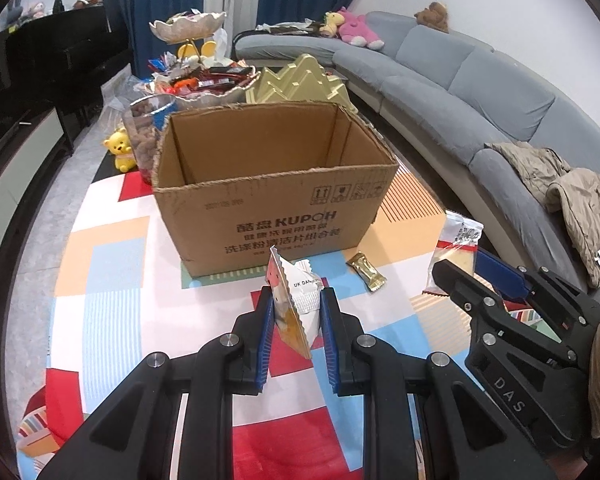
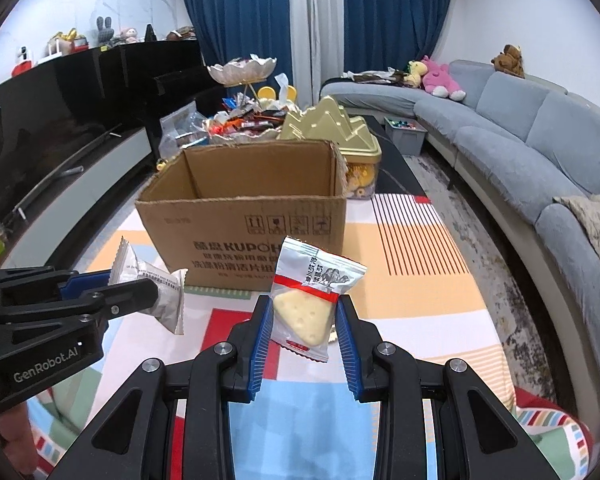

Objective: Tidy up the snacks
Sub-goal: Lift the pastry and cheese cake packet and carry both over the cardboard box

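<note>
Before the box point(image 1: 276, 184), both grippers tilted down

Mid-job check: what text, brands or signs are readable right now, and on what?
"KUPOH", with Chinese lines too blurred to quote and four handling symbols: cardboard box.
"UK DAN...", cut off: silver snack packet in the left gripper.
"GenRobot.AI": left gripper body, in the right wrist view.
"DAS": right gripper body.
Chinese print, unreadable: cheese-shaped snack packet in the right gripper.

Two wrapped snacks point(image 1: 296, 304) point(image 2: 308, 304) held aloft.
</note>
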Action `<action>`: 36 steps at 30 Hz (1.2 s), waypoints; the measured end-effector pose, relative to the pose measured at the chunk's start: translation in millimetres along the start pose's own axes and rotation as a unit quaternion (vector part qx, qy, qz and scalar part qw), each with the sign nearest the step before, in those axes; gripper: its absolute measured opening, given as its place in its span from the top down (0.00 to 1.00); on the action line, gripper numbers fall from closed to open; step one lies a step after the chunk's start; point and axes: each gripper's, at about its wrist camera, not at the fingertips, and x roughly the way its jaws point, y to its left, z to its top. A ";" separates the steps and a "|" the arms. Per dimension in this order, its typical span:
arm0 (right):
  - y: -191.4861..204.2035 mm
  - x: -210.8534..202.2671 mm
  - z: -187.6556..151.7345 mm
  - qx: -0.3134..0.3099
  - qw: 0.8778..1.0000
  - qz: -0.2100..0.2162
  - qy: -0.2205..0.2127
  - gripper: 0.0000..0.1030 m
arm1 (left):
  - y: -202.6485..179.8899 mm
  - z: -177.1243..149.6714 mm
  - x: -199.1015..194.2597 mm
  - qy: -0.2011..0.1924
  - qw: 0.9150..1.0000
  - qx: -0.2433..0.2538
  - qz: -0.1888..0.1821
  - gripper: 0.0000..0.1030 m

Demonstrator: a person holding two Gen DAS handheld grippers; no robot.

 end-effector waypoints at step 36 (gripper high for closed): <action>16.1 -26.3 79.9 -0.027 0.996 0.025 -0.082 0.68 | 18.6 55.5 -45.0 -0.077 0.996 -0.018 0.038 0.78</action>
